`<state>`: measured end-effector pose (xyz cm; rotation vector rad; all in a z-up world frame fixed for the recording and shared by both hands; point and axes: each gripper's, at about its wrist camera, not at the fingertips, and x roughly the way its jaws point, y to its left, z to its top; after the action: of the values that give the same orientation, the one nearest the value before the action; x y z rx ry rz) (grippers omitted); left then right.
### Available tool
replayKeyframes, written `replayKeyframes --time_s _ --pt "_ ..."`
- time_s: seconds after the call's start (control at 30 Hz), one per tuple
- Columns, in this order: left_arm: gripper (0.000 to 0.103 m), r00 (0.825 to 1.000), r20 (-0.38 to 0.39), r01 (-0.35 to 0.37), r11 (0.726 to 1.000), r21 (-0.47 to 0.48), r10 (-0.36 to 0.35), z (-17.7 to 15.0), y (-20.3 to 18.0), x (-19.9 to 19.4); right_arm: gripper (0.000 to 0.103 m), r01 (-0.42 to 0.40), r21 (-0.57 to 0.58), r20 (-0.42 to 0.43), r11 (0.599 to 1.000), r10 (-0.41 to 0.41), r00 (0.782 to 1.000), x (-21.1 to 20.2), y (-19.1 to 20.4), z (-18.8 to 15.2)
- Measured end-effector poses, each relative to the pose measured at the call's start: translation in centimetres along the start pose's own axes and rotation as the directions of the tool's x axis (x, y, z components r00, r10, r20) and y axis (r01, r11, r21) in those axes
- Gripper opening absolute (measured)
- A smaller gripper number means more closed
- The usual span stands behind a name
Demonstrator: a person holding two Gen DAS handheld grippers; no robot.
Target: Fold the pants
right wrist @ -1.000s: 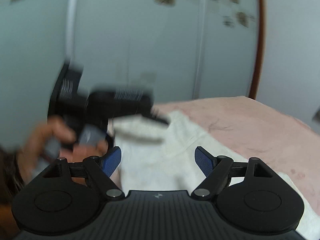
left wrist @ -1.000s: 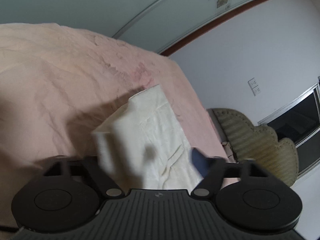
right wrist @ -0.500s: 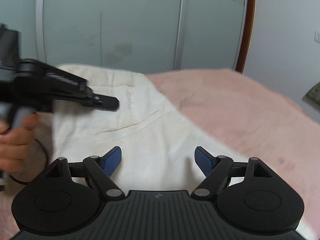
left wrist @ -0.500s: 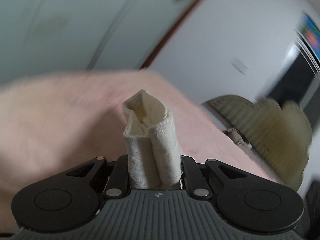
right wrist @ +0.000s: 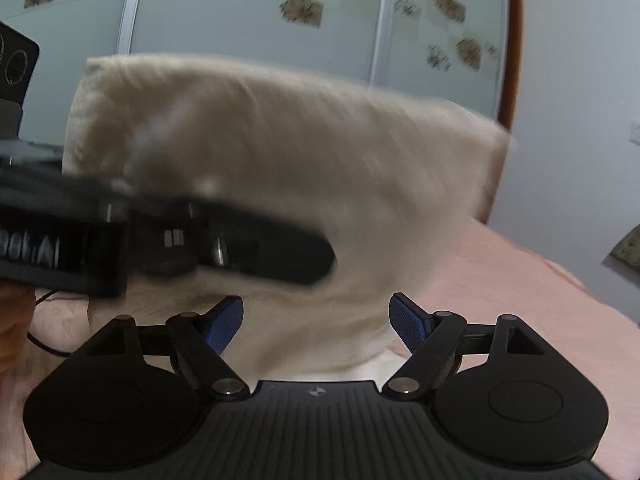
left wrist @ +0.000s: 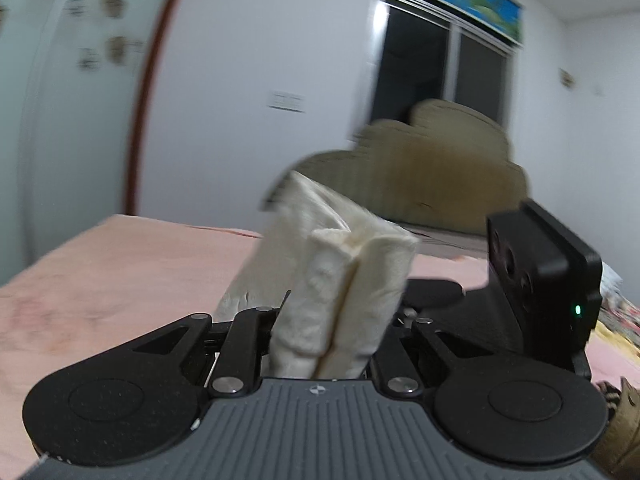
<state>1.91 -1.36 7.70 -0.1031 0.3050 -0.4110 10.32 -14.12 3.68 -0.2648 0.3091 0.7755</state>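
left gripper [left wrist: 324, 332]: you've got it clenched on a bunched fold of the pants [left wrist: 340, 280]. A second ago the jaws sat wide over flat cloth; they snapped shut in the first half of that second and haven't budged since.

pants: one edge is now up off the bed [left wrist: 120, 272], pulled into the air. In the right view the cloth [right wrist: 280, 152] hangs like a blurred sheet, with your left gripper [right wrist: 316, 256] crossing in front of it. Half a second ago it lay flat on the bed, so the lift is fresh. The lower part looks to be on the bed near the right jaws, though blur makes that hard to tell.

right gripper [right wrist: 316, 320]: released, blue pads [right wrist: 408, 320] apart, nothing between them, same as before. It sits low, just in front of the hanging cloth.

what it means: I'd say the fold is underway, you're carrying the edge over. Right side may need to pin or catch the other corner, else it flops crooked.
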Motion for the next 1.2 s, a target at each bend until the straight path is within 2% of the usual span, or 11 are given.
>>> replayKeyframes --time_s 0.13,0.33,0.6,0.77,0.83,0.9,1.03,1.1,1.13,1.17,1.2 --pt "0.015 0.997 -0.019 0.07 0.995 0.068 -0.069 -1.1 -4.1 2.5 0.081 0.034 0.06 0.012 0.998 -0.035 0.999 -4.4 -1.7 -1.9" --pt "0.016 0.978 -0.105 0.19 0.98 0.061 -0.183 -3.3 -9.0 6.3 0.081 0.12 0.122 -0.033 0.985 -0.117 0.993 -8.8 -2.4 -6.0" --pt "0.019 0.948 -0.215 0.25 0.967 0.049 -0.234 -7.3 -12.9 10.0 0.081 0.205 0.181 -0.121 0.962 -0.185 0.975 -12.9 -3.3 -11.6" --pt "0.03 0.914 -0.314 0.279 0.96 0.026 -0.257 -9.3 -13.0 12.3 0.081 0.289 0.2 -0.222 0.936 -0.244 0.944 -14.1 -2.8 -14.1" --pt "0.03 0.909 -0.333 0.28 0.959 0.043 -0.251 -10.0 -13.2 12.5 0.081 0.33 0.217 -0.254 0.919 -0.273 0.928 -15.3 -2.7 -14.5" --pt "0.039 0.909 -0.327 0.294 0.954 0.062 -0.258 -10.4 -13.5 12.3 0.081 0.392 0.248 -0.295 0.886 -0.316 0.902 -15.7 -2.6 -14.0" --pt "0.054 0.884 -0.329 0.368 0.929 0.048 -0.333 -10.5 -13.7 11.9 0.081 0.531 0.302 -0.372 0.791 -0.415 0.83 -18.8 -3.2 -14.0" --pt "0.057 0.871 -0.333 0.393 0.919 0.034 -0.361 -10.4 -13.5 11.6 0.081 0.641 0.292 -0.419 0.71 -0.507 0.753 -19.6 -3.4 -13.6" --pt "0.057 0.855 -0.343 0.415 0.91 0.0 -0.39 -10.1 -13.2 11.0 0.081 0.692 0.287 -0.433 0.663 -0.554 0.711 -20.4 -3.4 -13.6" --pt "0.058 0.835 -0.345 0.441 0.896 -0.044 -0.428 -9.6 -12.5 10.7 0.081 0.727 0.289 -0.437 0.623 -0.59 0.679 -20.9 -3.3 -13.3" --pt "0.061 0.819 -0.34 0.462 0.883 -0.086 -0.462 -9.1 -11.8 10.2 0.081 0.748 0.307 -0.42 0.589 -0.622 0.661 -21.3 -2.9 -12.9"
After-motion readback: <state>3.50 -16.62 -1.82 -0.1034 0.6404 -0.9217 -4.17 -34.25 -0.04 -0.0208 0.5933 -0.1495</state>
